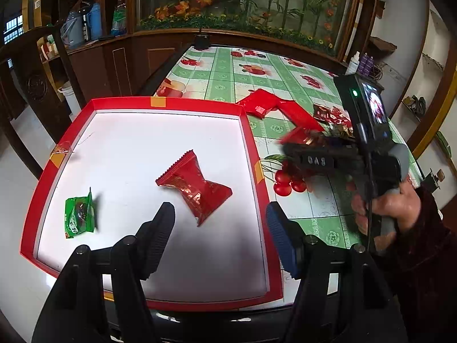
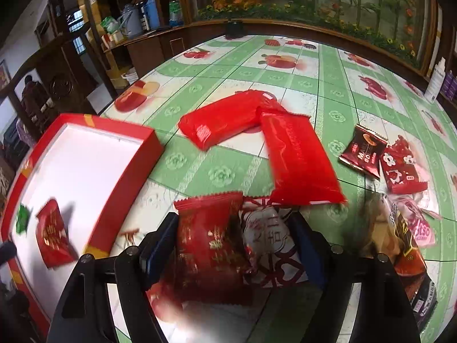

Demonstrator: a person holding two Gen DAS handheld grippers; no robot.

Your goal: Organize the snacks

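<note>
A red-rimmed white tray (image 1: 171,102) holds a red snack packet (image 1: 197,188) and a small green packet (image 1: 78,214). My left gripper (image 1: 220,223) is open and empty above the tray's near part. My right gripper (image 2: 234,240) is shut on a red snack packet with gold print (image 2: 208,234) and a white-and-red packet (image 2: 265,234), just right of the tray (image 2: 154,145). In the left wrist view the right gripper (image 1: 297,140) shows blurred with the red packet at its tip.
Two long red packs (image 2: 225,120) (image 2: 297,160) lie on the green fruit-print tablecloth (image 2: 217,171) beyond my right gripper. Several small dark red and pink packets (image 2: 362,151) lie at the right. Wooden cabinets and a planter wall stand at the back.
</note>
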